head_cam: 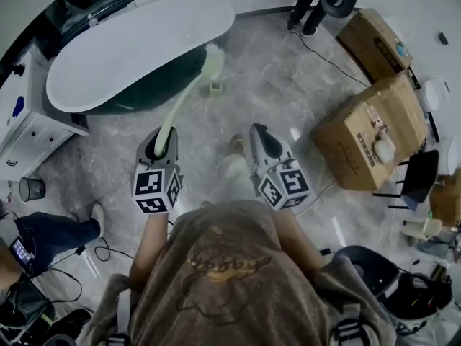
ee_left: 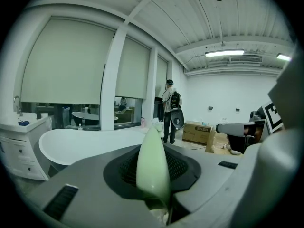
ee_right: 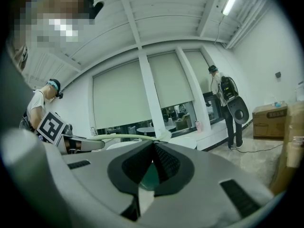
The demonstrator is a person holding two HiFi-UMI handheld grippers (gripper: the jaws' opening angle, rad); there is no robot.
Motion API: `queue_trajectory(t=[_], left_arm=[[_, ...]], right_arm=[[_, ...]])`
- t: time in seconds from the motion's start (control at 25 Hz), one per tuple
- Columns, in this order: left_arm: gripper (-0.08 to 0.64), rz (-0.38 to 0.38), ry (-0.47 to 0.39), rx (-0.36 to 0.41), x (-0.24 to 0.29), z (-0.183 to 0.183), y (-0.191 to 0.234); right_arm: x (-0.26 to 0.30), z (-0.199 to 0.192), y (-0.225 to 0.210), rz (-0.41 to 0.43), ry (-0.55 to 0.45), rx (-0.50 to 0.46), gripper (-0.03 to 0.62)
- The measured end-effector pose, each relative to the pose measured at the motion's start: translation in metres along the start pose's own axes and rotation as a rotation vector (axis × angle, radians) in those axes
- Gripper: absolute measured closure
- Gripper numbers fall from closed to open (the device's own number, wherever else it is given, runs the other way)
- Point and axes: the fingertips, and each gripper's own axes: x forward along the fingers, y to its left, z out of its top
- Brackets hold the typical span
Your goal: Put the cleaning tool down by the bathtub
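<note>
In the head view my left gripper (head_cam: 161,138) is shut on the handle of a pale green long-handled brush (head_cam: 185,96). Its whitish head (head_cam: 214,55) reaches up beside the rim of the white oval bathtub (head_cam: 137,45). A small green holder (head_cam: 216,88) stands on the floor under the brush head. From the left gripper view the handle (ee_left: 152,163) runs straight out between the pads toward the tub (ee_left: 80,144). My right gripper (head_cam: 258,130) hangs to the right with its jaws shut and nothing in them; its view shows the brush (ee_right: 128,137) crossing sideways.
Two cardboard boxes (head_cam: 367,132) (head_cam: 376,40) stand on the marble floor at the right, with a black chair (head_cam: 420,176) beyond. A person (head_cam: 311,4) stands at the back. A white cabinet (head_cam: 27,121) and a small bin (head_cam: 32,188) are at the left. Cables trail across the floor.
</note>
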Motion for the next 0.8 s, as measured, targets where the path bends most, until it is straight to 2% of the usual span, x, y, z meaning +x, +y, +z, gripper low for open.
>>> queue_trajectory(t=[0.52, 0.8], left_arm=[[0.468, -0.018, 0.038, 0.009, 0.129, 0.025, 0.026], [0.468, -0.023, 0.077, 0.006, 0.207, 0.05, 0.026]], right_arm=[[0.126, 0.01, -0.081, 0.016, 0.032, 0.042, 0.592], [0.193, 0.039, -0.134, 0.042, 0.065, 0.025, 0.592]])
